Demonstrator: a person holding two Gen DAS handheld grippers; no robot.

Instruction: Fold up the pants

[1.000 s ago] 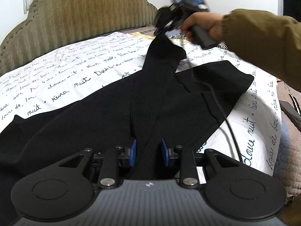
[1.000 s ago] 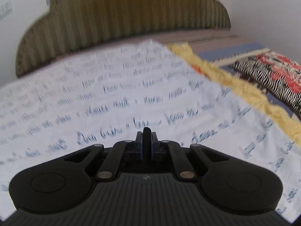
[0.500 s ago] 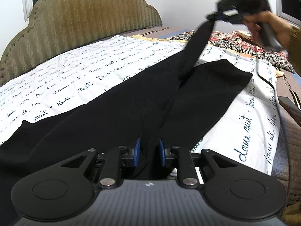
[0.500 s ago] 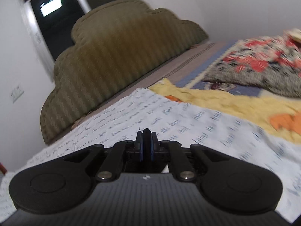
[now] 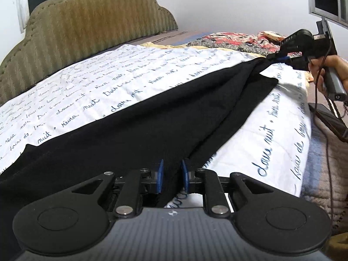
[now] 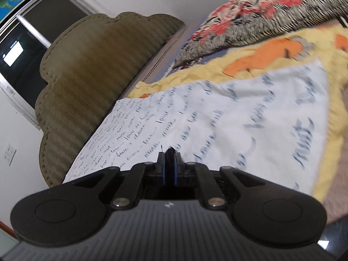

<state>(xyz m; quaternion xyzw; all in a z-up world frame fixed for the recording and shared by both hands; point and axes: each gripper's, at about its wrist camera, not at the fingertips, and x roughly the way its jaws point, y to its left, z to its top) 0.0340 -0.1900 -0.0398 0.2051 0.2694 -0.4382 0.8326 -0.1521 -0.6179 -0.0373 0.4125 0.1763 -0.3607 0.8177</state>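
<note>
1. Bed with a white sheet (image 5: 134,80) covered in blue handwriting print; olive padded headboard (image 5: 91,30) at the far end, a floral and striped blanket (image 5: 237,41) heaped past the sheet's far corner.
2. The black pants (image 5: 139,130) lie along the sheet, running from my left claw to my right claw. The near part rests flat on the sheet; the far end rises off it toward the right claw.
3. Left claw (image 5: 172,175): blue pads clamped on a bunch of the pants at the near end, cloth filling the gap between them.
4. Right claw (image 5: 280,58): pinched tight on the far tip of the pants. In its own view (image 6: 169,167) the pads press on a thin black sliver of cloth.
5. Change over the last 1 s: my right claw had the far end lifted high with the cloth hanging in a peak; it has since swung out to the right and down, near sheet level. The fabric now runs in a long taut line with 1 ridge between my 2 claws.
6. Reading: this looks like the stretching-out step before a fold. The legs appear stacked, though I cannot tell how well the edges line up. No cross fold made yet.
</note>
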